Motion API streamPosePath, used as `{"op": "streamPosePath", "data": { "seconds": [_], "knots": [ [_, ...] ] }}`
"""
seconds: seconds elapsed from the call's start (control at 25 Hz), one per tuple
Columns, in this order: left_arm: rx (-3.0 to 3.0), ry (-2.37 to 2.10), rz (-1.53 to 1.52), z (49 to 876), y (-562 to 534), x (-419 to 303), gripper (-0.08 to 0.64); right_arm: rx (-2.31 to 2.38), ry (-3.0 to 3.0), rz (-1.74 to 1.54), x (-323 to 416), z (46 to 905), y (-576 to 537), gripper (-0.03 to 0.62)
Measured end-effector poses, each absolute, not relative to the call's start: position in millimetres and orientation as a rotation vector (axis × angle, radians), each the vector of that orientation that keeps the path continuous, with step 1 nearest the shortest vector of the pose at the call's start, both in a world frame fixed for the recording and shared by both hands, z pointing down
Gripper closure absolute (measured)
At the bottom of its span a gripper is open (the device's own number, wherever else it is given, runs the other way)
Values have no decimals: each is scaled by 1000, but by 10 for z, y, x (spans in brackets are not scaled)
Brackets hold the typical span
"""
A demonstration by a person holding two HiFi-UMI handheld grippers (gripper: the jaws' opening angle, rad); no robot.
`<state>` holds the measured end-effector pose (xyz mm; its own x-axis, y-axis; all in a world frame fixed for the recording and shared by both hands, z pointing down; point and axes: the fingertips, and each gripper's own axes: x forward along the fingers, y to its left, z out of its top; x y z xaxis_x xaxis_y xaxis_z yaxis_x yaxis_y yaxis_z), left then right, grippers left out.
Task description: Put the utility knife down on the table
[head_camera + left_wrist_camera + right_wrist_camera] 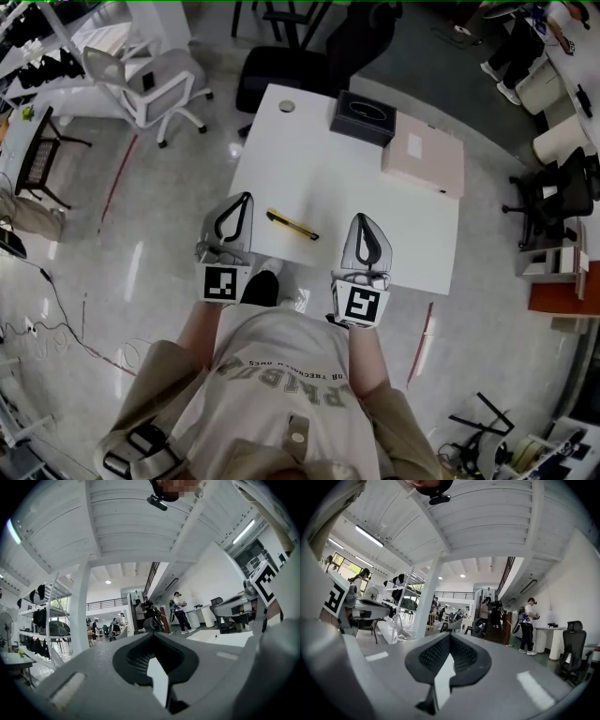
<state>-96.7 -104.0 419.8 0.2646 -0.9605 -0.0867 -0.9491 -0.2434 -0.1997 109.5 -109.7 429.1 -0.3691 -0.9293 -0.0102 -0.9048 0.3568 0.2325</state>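
Bench (375, 202): white, reaching ahead of my two tools | left tool (246, 199): clenched on nothing | right tool (361, 220): clenched on nothing | utility knife (292, 225): I see it flat on the bench between the tools, touching neither.

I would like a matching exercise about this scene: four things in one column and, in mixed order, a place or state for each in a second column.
Things:
1. utility knife
2. black box
3. pink box
4. left gripper

Places or states:
A. in the far right corner of the table
B. shut, holding nothing
C. lying flat on the table, near its front edge
D. at the far edge, left of the pink box

Pairs: 1-C, 2-D, 3-A, 4-B
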Motion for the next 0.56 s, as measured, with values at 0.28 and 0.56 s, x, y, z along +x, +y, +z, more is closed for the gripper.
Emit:
{"op": "streamPosePath", "data": {
  "seconds": [0.28, 0.56],
  "knots": [
    [-2323, 1778, -65, 4153, -1069, -980, 549, 1695, -2469, -299, 1072, 4271, -1107, 592],
    [-2320, 1797, -4, 4041, -1077, -1009, 549, 1665, -2466, -251, 994, 4334, -1090, 592]
  ]
}}
